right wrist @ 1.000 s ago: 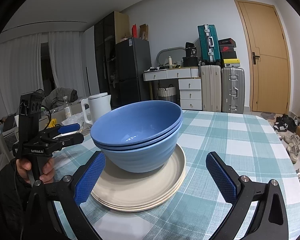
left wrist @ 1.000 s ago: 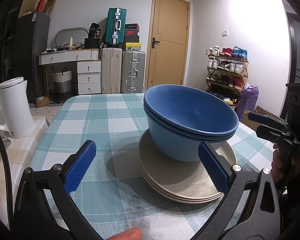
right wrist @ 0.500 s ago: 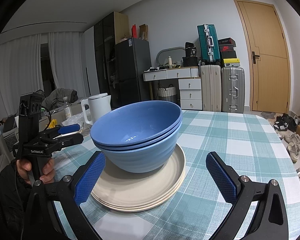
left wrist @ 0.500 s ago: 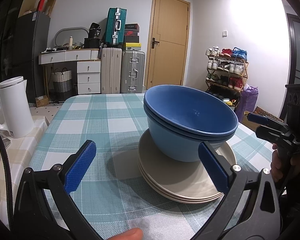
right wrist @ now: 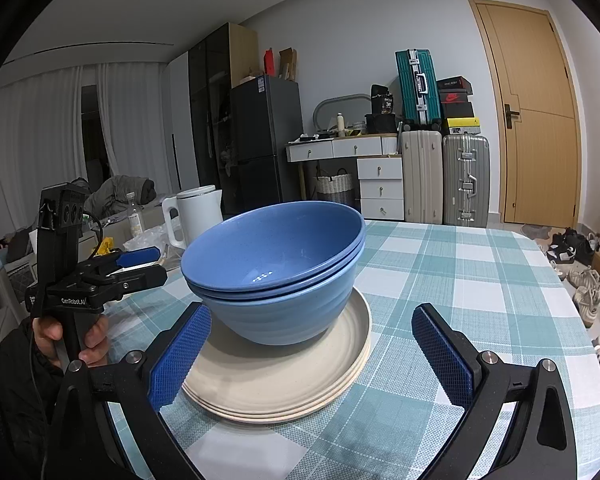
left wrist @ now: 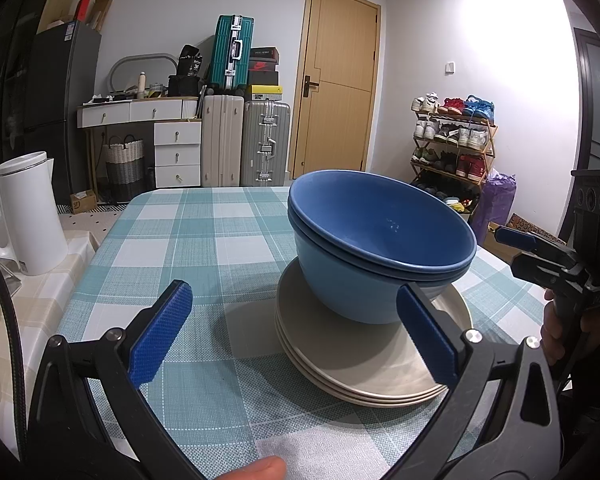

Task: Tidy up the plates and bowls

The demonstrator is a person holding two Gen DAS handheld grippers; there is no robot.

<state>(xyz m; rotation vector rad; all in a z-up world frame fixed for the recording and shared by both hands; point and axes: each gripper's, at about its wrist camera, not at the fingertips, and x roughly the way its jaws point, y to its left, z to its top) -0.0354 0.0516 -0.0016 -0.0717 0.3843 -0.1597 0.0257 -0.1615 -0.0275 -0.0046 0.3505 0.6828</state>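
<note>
Blue bowls [left wrist: 380,240] [right wrist: 276,268] are seen nested, at least two, rims offset slightly, resting on a stack of beige plates [left wrist: 364,364] [right wrist: 284,380]. The whole pile is set on a teal checked tablecloth [left wrist: 204,248] [right wrist: 468,280].

Left gripper [left wrist: 296,332] is held wide apart, nothing gripped. In the left wrist view the pile is seen ahead and toward the right finger; the right blue pad [left wrist: 426,336] overlaps the plate rim and lower bowl wall in the picture, contact cannot be told. The left pad [left wrist: 160,332] is well apart from the pile, over bare cloth.

Right gripper [right wrist: 312,356] is also spread wide, nothing held. In the right wrist view the pile is seen ahead and toward the left finger; the left pad [right wrist: 180,352] is just beside the plate edge, and the right pad [right wrist: 444,352] is apart from it, over cloth.

Each tool is seen from the other camera, held by a hand beside the table: right gripper [left wrist: 548,264], left gripper [right wrist: 112,272]. Both are near the pile, on opposite sides.

A white kettle [left wrist: 28,216] [right wrist: 196,216] is seen off the table's left side, well apart from the pile.
</note>
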